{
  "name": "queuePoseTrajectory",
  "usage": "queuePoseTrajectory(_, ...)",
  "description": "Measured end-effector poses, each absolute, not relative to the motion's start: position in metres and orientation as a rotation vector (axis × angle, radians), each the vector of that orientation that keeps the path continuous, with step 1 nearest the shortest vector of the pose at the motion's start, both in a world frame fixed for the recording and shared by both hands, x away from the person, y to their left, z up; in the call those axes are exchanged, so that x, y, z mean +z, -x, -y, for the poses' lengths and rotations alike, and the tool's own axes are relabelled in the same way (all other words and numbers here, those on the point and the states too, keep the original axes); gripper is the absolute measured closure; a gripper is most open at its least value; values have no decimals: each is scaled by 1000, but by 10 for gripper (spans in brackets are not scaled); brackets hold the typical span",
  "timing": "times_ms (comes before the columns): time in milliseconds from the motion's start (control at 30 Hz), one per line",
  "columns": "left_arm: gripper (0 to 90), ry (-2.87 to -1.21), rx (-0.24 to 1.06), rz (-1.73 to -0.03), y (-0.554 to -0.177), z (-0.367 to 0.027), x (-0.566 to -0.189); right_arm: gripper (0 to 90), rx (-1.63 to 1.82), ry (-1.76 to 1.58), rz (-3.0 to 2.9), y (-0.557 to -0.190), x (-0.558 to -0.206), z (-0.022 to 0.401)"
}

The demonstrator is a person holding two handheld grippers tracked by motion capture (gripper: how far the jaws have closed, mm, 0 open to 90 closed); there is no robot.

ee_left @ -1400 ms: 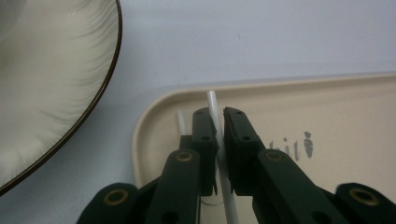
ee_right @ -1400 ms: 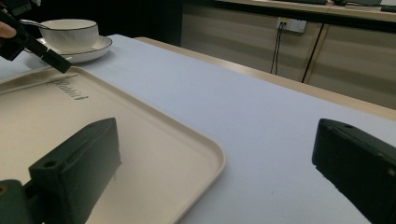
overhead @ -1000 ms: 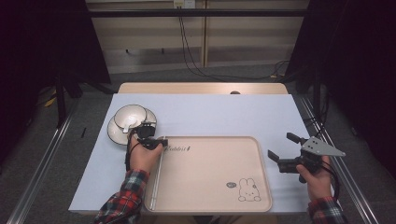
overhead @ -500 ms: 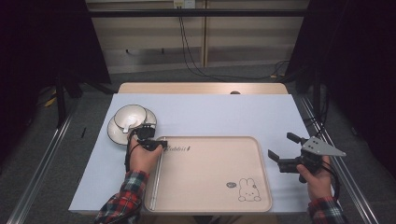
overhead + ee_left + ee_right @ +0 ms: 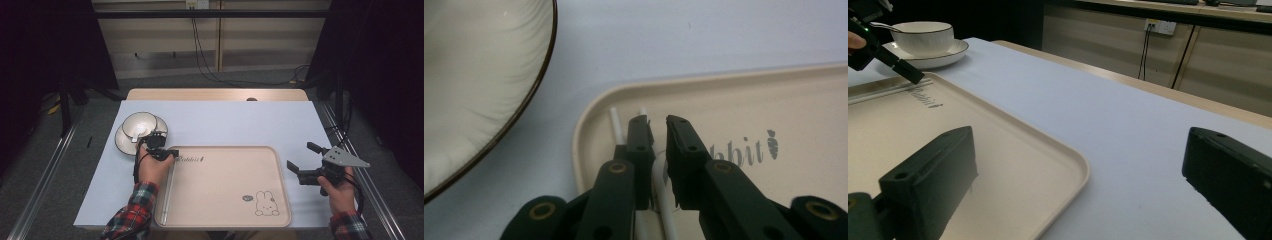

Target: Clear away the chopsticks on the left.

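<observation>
Table [image 5: 240, 122], white top: beige tray [image 5: 280, 185] lies flat on it, between the two grippers. Saucer [image 5: 122, 141] with bowl [image 5: 138, 124] sits just beyond the left fingers [image 5: 159, 141], off the tray's corner. Bare top under the right fingers [image 5: 314, 148], beside the tray's edge.

Ahead of my left gripper [image 5: 658, 131] the tray's rim [image 5: 589, 107] curves across the path, and beyond it to the left the bowl [image 5: 139, 125] on its saucer [image 5: 121, 142] blocks that side. Two white chopsticks [image 5: 665, 200] lie under and between its nearly closed jaws. To its right the tray floor [image 5: 225, 185] is bare. My right gripper [image 5: 309, 162] stands wide over bare white table [image 5: 240, 122], the tray edge [image 5: 1080, 170] just to its left.
</observation>
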State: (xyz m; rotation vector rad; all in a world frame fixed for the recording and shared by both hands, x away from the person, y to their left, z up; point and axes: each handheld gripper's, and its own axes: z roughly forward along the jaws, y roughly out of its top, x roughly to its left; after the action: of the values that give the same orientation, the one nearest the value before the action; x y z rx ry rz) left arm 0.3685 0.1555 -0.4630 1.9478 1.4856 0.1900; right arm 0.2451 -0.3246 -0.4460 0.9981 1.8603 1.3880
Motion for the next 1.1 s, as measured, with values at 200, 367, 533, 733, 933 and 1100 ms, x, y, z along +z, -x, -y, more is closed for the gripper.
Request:
queuePoseTrajectory(200, 730, -1918, 183, -1442, -369, -159, -452, 5, 1388, -1000, -1863, -245, -446, 325)
queuePoseTrajectory(367, 619, -1889, 228, -1381, -370, -163, -443, 5, 1391, -994, -1867, -247, -446, 325)
queuePoseTrajectory(533, 490, -1858, 252, -1333, -370, -166, -436, 5, 1393, -994, -1872, -247, -446, 326)
queuePoseTrajectory(733, 343, -1859, 272, -1311, -370, -171, -430, 5, 1384, -998, -1868, -247, -447, 325)
queuePoseTrajectory(933, 262, -1861, 256, -1296, -370, -176, -428, 5, 1389, -995, -1866, -247, -447, 324)
queuePoseTrajectory(1100, 216, -1852, 279, -1294, -373, -181, -428, 5, 1380, -997, -1872, -248, -448, 324)
